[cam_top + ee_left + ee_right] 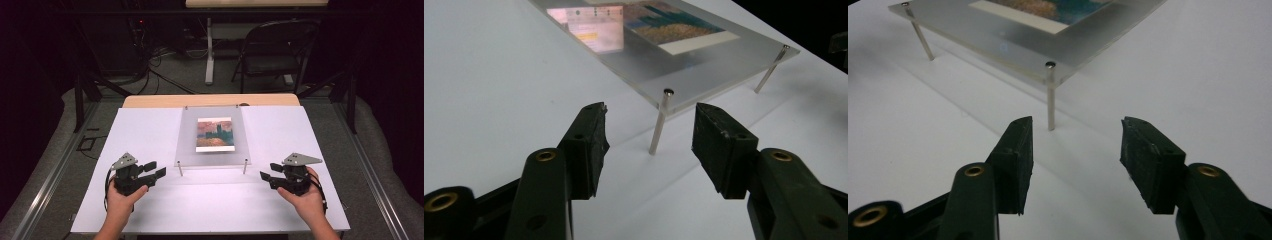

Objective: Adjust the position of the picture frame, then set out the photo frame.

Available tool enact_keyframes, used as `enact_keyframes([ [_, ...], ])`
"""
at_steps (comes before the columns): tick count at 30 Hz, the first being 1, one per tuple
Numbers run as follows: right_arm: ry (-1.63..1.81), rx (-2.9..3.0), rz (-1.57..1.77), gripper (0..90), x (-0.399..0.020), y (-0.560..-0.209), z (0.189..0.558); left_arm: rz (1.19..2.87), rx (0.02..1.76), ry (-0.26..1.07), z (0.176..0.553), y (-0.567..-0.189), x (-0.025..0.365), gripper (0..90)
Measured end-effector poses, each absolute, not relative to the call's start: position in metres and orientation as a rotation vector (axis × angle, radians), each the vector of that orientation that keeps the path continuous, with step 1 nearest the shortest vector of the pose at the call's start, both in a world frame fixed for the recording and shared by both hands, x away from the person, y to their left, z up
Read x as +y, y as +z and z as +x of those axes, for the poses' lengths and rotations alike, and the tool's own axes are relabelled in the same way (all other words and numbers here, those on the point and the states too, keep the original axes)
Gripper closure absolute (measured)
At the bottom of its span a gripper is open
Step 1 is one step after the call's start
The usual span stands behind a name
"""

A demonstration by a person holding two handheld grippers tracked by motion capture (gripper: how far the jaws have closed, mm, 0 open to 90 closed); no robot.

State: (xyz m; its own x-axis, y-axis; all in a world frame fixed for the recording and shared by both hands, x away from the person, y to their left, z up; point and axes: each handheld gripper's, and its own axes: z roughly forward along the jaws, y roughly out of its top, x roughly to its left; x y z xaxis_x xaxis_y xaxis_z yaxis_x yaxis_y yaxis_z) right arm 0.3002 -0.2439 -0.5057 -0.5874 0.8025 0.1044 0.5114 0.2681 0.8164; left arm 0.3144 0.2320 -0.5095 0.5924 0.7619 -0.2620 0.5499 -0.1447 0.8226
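Acrylic stand (212, 150), long axis front-to-back, pic (214, 134) upright.

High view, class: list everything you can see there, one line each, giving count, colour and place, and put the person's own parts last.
Table: one, white top, middle of the view.
Clear panel: one, frosted, raised on legs at the table's middle.
Picture: one, orange and blue-green, under or in the panel.
Legs: two seen at the near corners, silver.
Wooden edge: one, tan, behind the white top.
Chair: one, black, on the floor beyond the table, right of centre.
Far table: one, light top, at the top edge.
Cables: several, dark, on the floor at the back.
Left claw: one, black, open, left of the panel.
Right claw: one, black, open, right of the panel.
Hands: two, bottom edge.
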Motion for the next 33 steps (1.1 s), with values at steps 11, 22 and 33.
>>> enact_keyframes([
  [11, 1.246, 2.211, 1.269, 47.5, -0.241, -0.491, 0.356, 1.867, 1.057, 0.275, 0.364, -0.49, 0.207, 46.8],
  [22, 1.219, 2.179, 1.295, 38.2, -0.225, -0.484, 0.405, 1.807, 1.093, 0.267, 0.413, -0.476, 0.192, 38.2],
  [33, 1.22, 2.177, 1.303, 41.2, -0.213, -0.479, 0.437, 1.82, 1.147, 0.274, 0.443, -0.482, 0.182, 37.5],
])
